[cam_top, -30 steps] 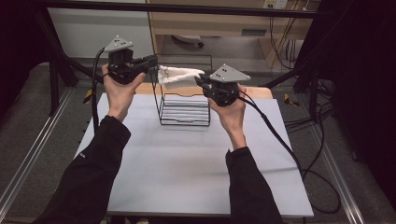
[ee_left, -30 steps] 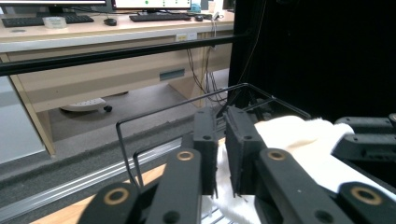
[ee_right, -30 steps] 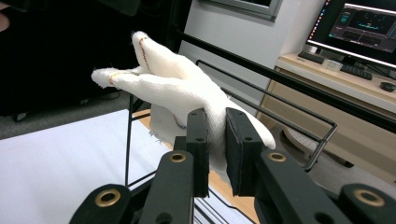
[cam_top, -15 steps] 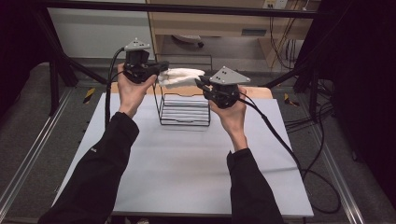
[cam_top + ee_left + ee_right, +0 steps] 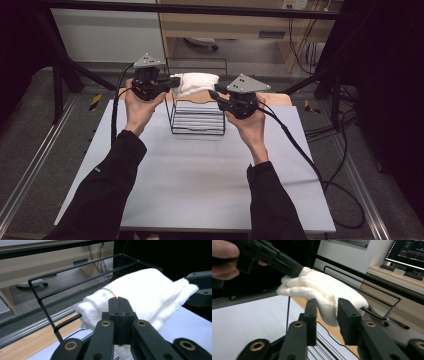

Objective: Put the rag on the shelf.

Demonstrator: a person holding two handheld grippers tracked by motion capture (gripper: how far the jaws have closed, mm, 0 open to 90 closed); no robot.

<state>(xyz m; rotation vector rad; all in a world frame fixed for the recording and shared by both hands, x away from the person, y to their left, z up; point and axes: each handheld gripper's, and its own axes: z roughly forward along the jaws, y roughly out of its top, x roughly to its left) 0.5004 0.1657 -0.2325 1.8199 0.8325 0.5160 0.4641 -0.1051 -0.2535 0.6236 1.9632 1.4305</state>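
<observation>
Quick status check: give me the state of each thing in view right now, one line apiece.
White towel: folded, draped over the rack's top bar, pinched at one end.
Wire rack: upright on the table, nothing on its lower bars.
Left gripper: fingers shut on the towel's end.
Right gripper: fingers just opening, apart around the towel's other end, not pressing it.
Table: white top, bare in front of the rack.

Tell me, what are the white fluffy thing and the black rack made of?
The white towel looks like soft cotton terry: fuzzy, matte, folded in thick rolls. The rack looks like thin metal wire with a smooth black coating, judging by its stiff, straight rods.
</observation>
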